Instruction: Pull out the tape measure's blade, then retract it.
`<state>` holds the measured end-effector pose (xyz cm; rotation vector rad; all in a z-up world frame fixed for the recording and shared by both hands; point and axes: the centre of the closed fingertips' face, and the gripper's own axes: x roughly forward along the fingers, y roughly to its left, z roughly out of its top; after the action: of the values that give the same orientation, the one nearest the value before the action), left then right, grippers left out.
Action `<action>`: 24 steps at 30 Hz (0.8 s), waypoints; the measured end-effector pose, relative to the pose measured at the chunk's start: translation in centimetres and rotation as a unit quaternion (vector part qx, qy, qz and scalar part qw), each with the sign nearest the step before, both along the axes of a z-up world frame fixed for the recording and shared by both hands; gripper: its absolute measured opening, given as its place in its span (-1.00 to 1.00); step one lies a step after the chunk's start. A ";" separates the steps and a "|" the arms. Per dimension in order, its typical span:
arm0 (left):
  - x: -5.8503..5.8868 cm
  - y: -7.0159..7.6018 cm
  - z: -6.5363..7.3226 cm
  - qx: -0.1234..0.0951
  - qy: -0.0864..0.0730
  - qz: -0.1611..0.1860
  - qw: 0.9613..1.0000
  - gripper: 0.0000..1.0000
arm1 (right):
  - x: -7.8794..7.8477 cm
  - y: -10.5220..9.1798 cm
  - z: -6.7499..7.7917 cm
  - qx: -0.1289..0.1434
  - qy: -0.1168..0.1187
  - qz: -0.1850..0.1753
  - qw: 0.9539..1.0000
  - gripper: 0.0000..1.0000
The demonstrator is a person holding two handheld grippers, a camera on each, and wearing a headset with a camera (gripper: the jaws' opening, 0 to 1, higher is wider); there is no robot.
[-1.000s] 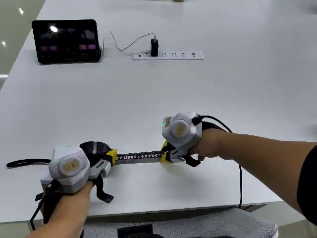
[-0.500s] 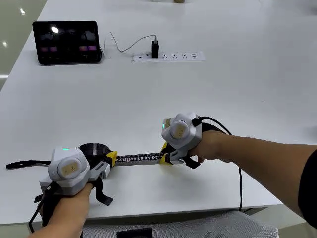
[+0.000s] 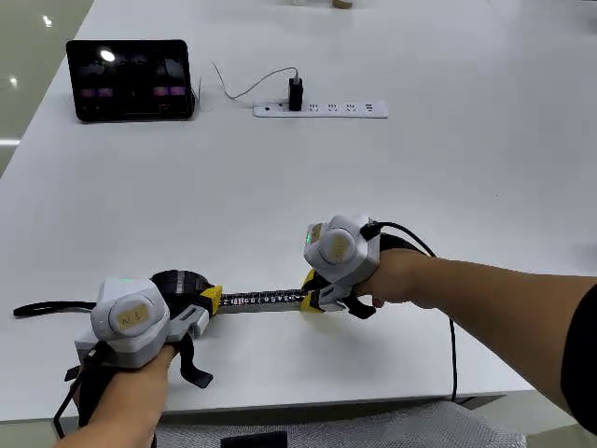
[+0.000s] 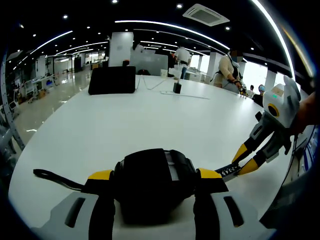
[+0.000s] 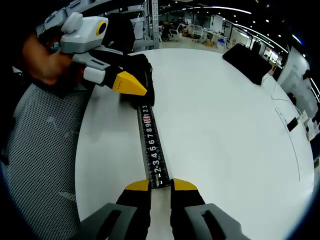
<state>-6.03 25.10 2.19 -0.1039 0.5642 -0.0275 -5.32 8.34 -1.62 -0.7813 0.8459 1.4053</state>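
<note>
A black tape measure case (image 4: pixel 154 182) sits between the yellow-tipped jaws of my left gripper (image 4: pixel 155 174), which is shut on it at the table's near left (image 3: pixel 182 285). A short length of the blade (image 5: pixel 151 150) with printed numbers runs flat over the table (image 3: pixel 261 298) to my right gripper (image 5: pixel 160 185), which is shut on the blade's end. In the head view the right gripper (image 3: pixel 311 297) is a hand's width to the right of the case. A black wrist strap (image 3: pixel 51 306) trails left from the case.
A dark tablet (image 3: pixel 131 78) stands at the far left of the white table (image 3: pixel 420 177). A white power strip (image 3: pixel 322 109) with a black plug and a thin cable lies behind the middle. A mesh chair (image 5: pixel 45 150) stands at the near edge.
The right gripper has come a little closer to the case, so slightly less blade shows. The head camera has shifted a bit; the left gripper holds still.
</note>
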 end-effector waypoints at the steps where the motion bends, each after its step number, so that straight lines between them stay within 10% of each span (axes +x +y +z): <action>1: 0.0 0.0 0.0 0.000 0.000 0.000 1.000 0.16 | 0.0 0.1 0.0 0.001 0.000 0.000 1.000 -0.78; 24: 0.0 0.0 0.0 -0.002 0.000 -0.002 1.000 0.16 | -0.1 0.8 0.1 0.007 -0.002 -0.003 1.000 -0.78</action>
<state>-6.02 25.10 2.20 -0.1063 0.5642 -0.0315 -5.40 9.18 -1.55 -0.7702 0.8335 1.4016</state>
